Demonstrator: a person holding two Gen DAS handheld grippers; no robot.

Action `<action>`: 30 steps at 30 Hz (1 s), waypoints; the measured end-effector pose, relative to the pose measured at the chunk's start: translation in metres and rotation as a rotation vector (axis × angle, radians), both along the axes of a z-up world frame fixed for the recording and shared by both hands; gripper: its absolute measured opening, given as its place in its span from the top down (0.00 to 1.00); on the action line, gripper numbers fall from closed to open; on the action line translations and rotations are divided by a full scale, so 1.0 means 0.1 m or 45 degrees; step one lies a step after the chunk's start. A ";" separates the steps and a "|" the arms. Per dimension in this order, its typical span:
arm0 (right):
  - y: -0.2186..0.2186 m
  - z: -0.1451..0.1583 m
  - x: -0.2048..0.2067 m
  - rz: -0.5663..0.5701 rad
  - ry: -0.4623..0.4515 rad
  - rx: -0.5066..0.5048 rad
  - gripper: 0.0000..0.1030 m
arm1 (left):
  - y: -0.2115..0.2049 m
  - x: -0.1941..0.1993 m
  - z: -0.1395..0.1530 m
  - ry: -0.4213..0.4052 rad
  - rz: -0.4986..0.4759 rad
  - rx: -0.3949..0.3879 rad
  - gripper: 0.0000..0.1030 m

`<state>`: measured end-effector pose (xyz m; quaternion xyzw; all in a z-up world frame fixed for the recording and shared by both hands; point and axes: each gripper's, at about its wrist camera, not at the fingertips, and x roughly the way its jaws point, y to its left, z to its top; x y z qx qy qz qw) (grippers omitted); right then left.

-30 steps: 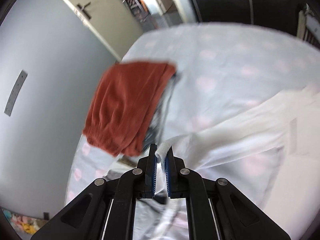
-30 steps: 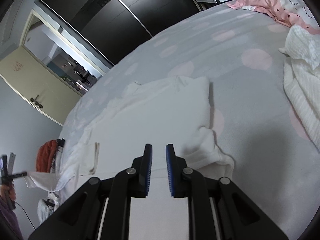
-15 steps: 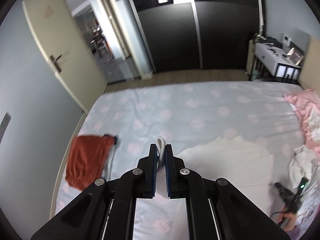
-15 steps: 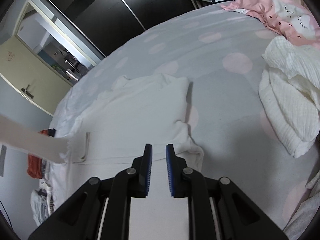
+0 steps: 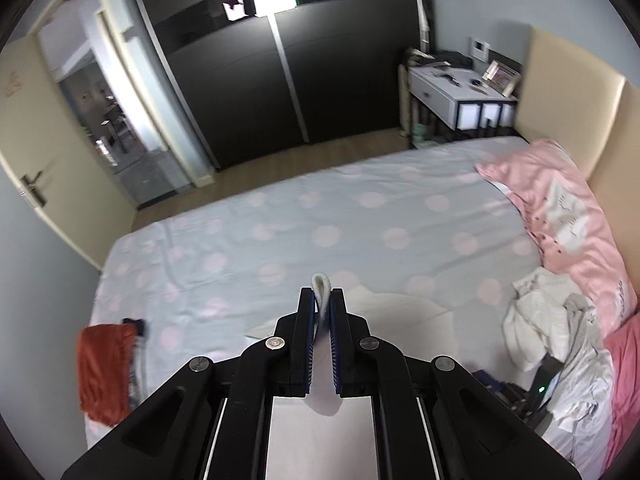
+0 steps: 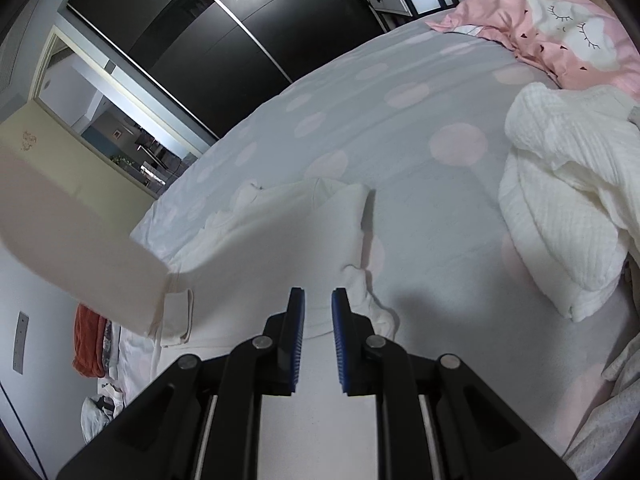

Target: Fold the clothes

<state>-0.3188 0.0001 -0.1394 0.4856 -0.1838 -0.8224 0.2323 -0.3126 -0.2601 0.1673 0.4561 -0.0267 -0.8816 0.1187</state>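
Our left tool (image 5: 321,304) clamped on white garment (image 6: 256,248) fold; right tool (image 6: 318,300) spread, empty, above garment.

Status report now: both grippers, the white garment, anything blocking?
Left gripper shut on white garment sleeve, lifted. Right gripper open, empty, over garment. Crumpled white laundry pile lies beside, apart; nothing blocking.

The black two-finger left gripper (image 5: 321,312) covers most of the white cotton garment (image 6: 260,248) below it, leaving only a small fold showing between the pads. In the right wrist view, a blurred pale strip of that garment runs off the left edge. The folded rust-orange cloth (image 5: 102,372) is smeared by motion. Items on the white bedside shelf unit (image 5: 460,96) are too small to identify.
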 end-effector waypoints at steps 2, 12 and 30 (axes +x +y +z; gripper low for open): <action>0.00 -0.03 -0.01 0.002 -0.013 0.001 0.85 | 0.11 -0.17 -0.23 -0.040 -0.022 0.032 0.93; 0.12 -0.23 -0.15 -0.064 -0.083 -0.003 0.85 | 0.52 -0.74 -1.60 -0.248 -0.108 0.234 0.92; 0.23 -0.65 -0.39 -0.170 -0.202 0.044 0.85 | 0.93 -0.92 -2.77 -0.472 -0.353 0.539 0.54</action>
